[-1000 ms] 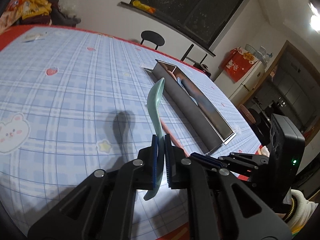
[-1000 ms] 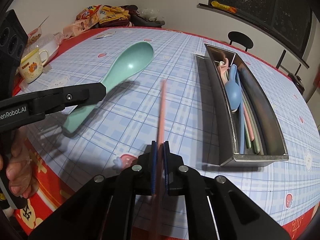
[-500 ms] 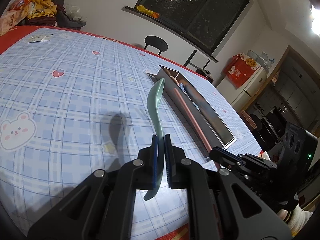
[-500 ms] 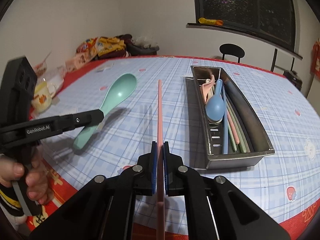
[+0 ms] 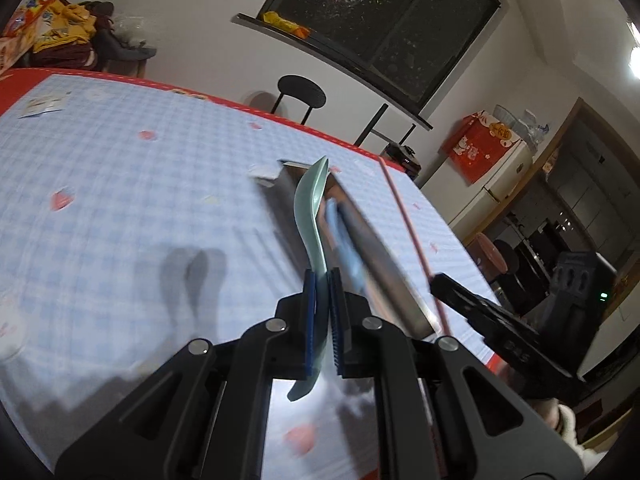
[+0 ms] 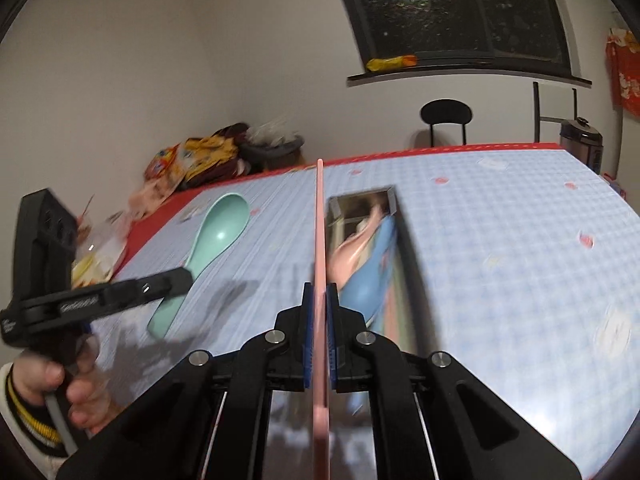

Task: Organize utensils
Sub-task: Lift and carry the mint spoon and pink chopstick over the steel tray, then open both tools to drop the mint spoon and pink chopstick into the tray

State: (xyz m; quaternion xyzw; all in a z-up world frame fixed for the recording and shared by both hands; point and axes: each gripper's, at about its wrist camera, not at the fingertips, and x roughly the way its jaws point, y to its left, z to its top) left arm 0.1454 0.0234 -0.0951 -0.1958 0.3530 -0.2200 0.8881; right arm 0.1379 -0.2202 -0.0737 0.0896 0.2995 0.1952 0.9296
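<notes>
Left tongs (image 5: 322, 300) clamped on handle of mint-green spoon (image 5: 310, 216), bowl pointing to 12 o'clock, handle end poking out toward 6 o'clock below the pads. Spoon held clear above the tabletop (image 5: 120, 200), its shadow at about 9 o'clock.

Right tongs (image 6: 319, 320) pinched narrow on a pink chopstick (image 6: 320, 232), stick running straight toward 12 o'clock. Only one stick made out; a second behind it cannot be told.

Metal utensil tray (image 6: 404, 248) lying lengthwise on the checked cloth, at about 1 o'clock of the right tongs and just beside the chopstick. Already inside: blue spoon (image 6: 368, 280), pink spoon (image 6: 352, 256), some long pale sticks, blurred. In the left wrist view the tray sits directly beyond the green spoon, from 12 toward 4 o'clock.

Judged step: carrying both pieces to the tray, neither yet lowered in. Views heavily smeared, so likely mid-swing.

Next move calls for: chopstick lined up parallel with the tray's long axis and brought over the opening before loosening the pads; green spoon likewise, bowl toward the far end, nested beside the spoons. Care needed that the two sets of tongs do not cross over the narrow tray
</notes>
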